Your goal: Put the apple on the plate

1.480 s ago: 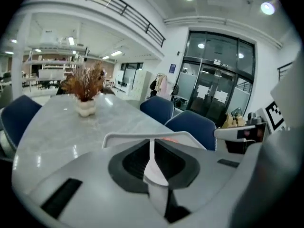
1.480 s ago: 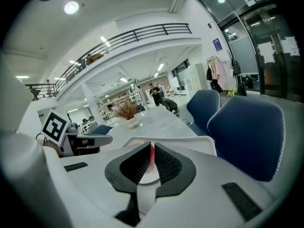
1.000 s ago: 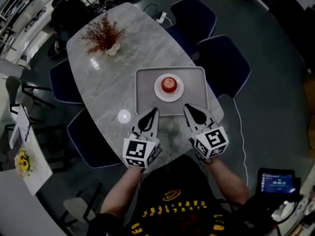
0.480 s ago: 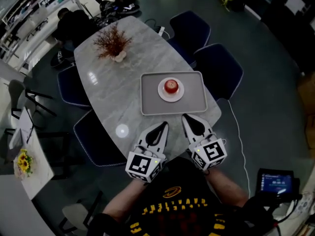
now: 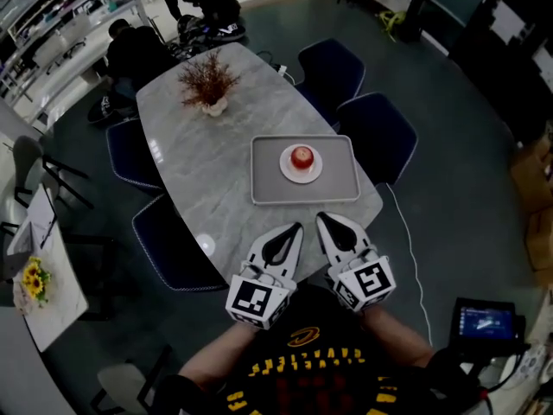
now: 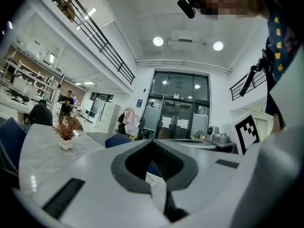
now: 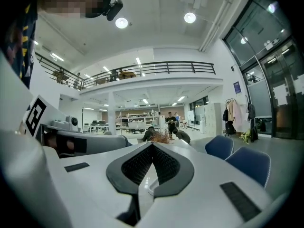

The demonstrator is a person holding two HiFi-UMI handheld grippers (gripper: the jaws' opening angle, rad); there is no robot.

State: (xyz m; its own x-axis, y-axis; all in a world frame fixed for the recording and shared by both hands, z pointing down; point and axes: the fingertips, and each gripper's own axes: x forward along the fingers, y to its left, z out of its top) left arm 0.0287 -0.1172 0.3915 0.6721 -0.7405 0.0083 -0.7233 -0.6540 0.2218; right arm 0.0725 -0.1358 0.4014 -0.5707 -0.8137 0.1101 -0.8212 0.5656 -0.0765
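In the head view a red apple (image 5: 301, 156) sits on a small white plate (image 5: 299, 171), which rests on a grey tray (image 5: 262, 188) on the marble table (image 5: 203, 154). My left gripper (image 5: 296, 227) and right gripper (image 5: 320, 220) hang side by side near the table's near end, well short of the tray, both shut and empty. In the left gripper view the left gripper (image 6: 153, 141) has its jaws together, pointing level across the room. In the right gripper view the right gripper (image 7: 152, 145) is likewise shut with nothing between its pads.
A vase of dried red twigs (image 5: 208, 85) stands at the table's far end. Dark blue chairs (image 5: 377, 132) ring the table. People (image 5: 138, 46) crouch beyond it. A side table with sunflowers (image 5: 33, 282) is at the left; a lit screen (image 5: 486, 320) at lower right.
Both grippers have drawn back from the tray towards the person and risen; they now hang off the table's near end. The apple stays on the plate.
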